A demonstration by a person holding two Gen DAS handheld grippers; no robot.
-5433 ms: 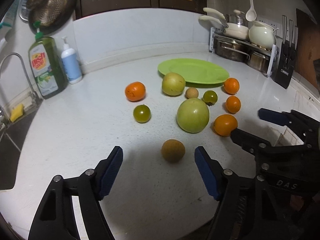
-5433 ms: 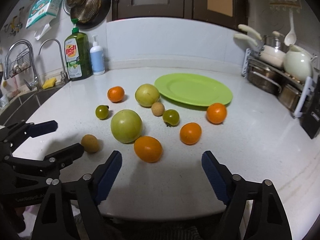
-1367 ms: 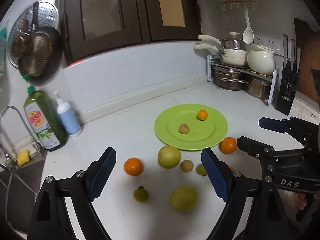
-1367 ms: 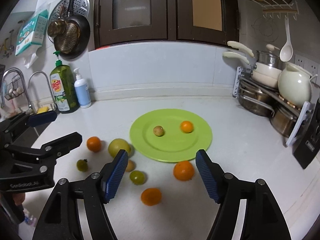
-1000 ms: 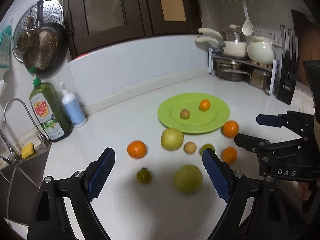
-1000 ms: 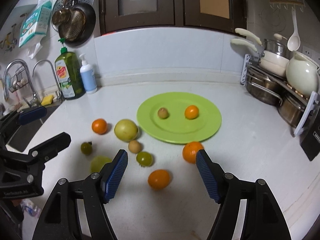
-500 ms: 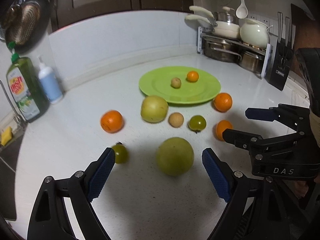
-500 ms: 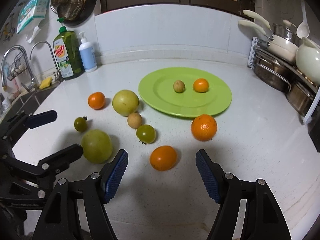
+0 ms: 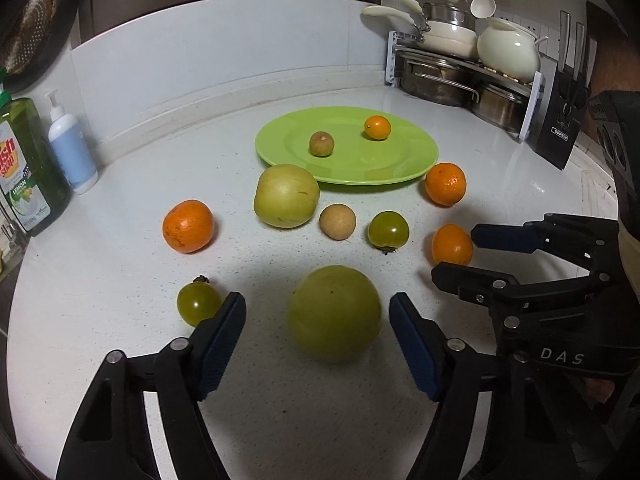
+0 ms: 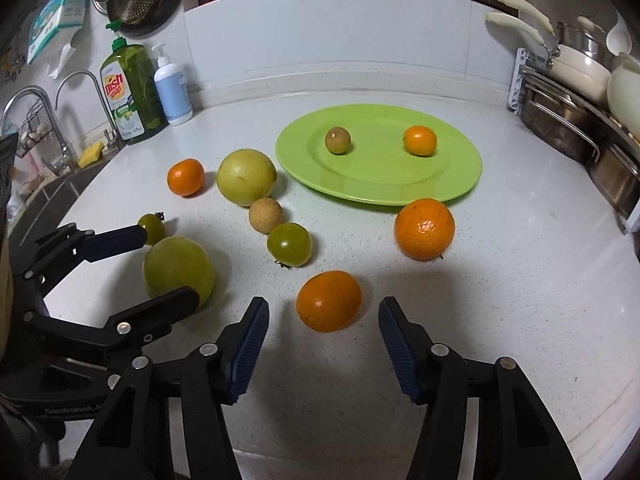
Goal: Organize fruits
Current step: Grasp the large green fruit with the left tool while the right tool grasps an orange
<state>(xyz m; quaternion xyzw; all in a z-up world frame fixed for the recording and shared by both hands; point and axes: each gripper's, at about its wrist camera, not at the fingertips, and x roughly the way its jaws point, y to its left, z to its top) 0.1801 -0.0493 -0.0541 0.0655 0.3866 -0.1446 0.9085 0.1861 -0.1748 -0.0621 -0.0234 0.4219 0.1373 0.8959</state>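
We see our left gripper [image 9: 316, 334] closing around a large green fruit [image 9: 334, 313] near the counter's [image 9: 120, 240] front edge, its blue pads [image 9: 218, 340] not yet touching it. Our right gripper [image 9: 456, 256] closes around an orange [image 9: 451, 245] toward the right edge. The green plate [image 9: 416, 160] near the back edge holds a small brown fruit [image 9: 321, 143] and a small orange [image 9: 377, 127].
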